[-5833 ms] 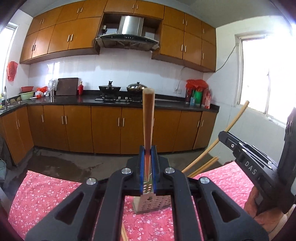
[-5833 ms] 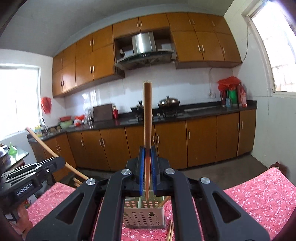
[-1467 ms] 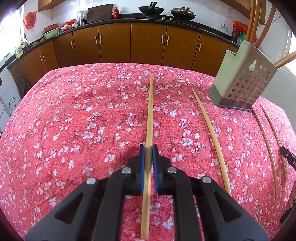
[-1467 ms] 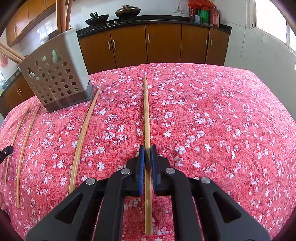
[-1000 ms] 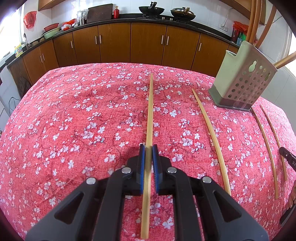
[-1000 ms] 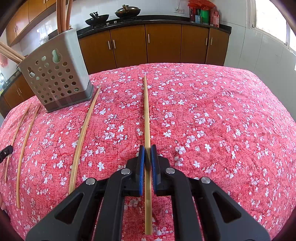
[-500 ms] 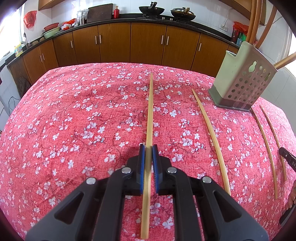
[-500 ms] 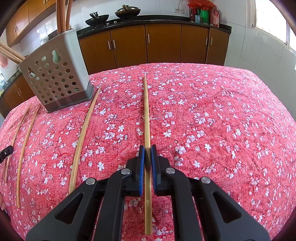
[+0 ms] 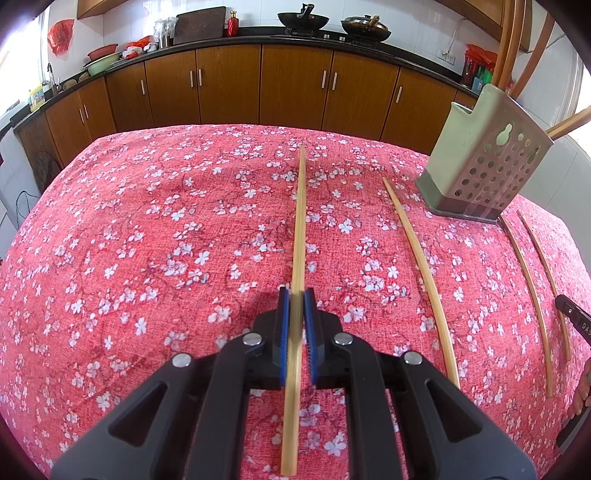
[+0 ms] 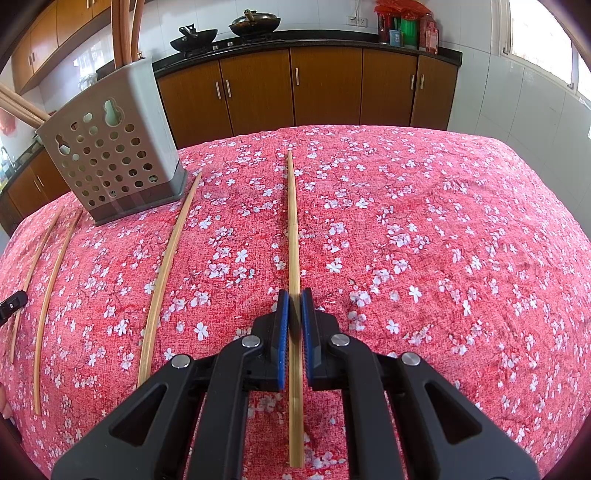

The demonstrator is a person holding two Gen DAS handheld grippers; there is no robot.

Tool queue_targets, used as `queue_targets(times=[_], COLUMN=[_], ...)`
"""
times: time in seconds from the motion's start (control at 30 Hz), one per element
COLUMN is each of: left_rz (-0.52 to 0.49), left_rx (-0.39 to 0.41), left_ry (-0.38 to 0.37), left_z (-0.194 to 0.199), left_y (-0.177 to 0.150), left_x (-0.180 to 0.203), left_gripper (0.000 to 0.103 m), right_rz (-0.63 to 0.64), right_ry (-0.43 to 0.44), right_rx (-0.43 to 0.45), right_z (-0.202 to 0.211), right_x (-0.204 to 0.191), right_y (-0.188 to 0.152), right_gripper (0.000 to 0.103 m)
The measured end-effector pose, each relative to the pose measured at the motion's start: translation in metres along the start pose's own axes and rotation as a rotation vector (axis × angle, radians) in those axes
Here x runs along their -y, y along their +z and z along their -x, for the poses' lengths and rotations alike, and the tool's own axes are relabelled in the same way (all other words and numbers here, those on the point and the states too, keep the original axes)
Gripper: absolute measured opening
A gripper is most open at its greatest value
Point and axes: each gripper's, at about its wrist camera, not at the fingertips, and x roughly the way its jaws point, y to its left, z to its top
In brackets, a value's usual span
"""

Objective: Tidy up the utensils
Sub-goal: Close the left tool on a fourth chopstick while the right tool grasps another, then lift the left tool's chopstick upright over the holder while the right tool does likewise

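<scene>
On tablecloth (image 9: 147,221), chopsticks (image 9: 300,221) unmoved

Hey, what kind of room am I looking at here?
Most likely a home kitchen. Brown wooden cabinets run under a dark countertop, two woks sit on a stove at the back, and a perforated utensil holder stands on a table under a red floral cloth.

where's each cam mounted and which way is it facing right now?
Left wrist: on the left gripper, angled down across the table; its fingers clamp a chopstick; holder at right.
Right wrist: on the right gripper, same tilt, clamping a chopstick; holder at left.
Shared: holder, red cloth, kitchen cabinets.
</scene>
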Motion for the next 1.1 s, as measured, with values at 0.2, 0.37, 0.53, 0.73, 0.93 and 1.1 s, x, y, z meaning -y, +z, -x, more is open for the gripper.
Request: queue_targets(times=[0.2,0.37,0.53,0.73,0.93,1.1], left_rz=[0.001,-0.011,-0.032,-0.054,-0.099,-0.079], left_rx=[0.0,-0.001,-0.003,-0.004,0.029,0.146], left_ry=[-0.002,0.002,0.008,0.006,0.023,-0.005], left_z=[0.0,0.002,0.011,0.016,0.031,0.074], left_y=[0.0,-0.002,-0.012,-0.019,-0.012,0.01], left_x=[0.0,0.0,0.003,0.007,0.011,0.012], left_gripper=[0.012,0.012,0.012,0.01,0.009,0.009], right_rz=[0.0,0.003,0.019,0.009,0.013,-0.007], right_ry=[-0.001,-0.004,0.001,0.01,0.002,0.011], right_rx=[0.0,-0.001,0.0,-0.001,0.037,0.172], right_z=[0.0,0.002,0.01,0.012,0.026,0.065], right_x=[0.0,-0.001,-0.002,-0.001,-0.001,0.005], right_y=[0.001,0.0,-0.009,-0.01,-0.005,0.017], right_gripper=[0.008,0.008,0.008,0.008,0.008,0.008])
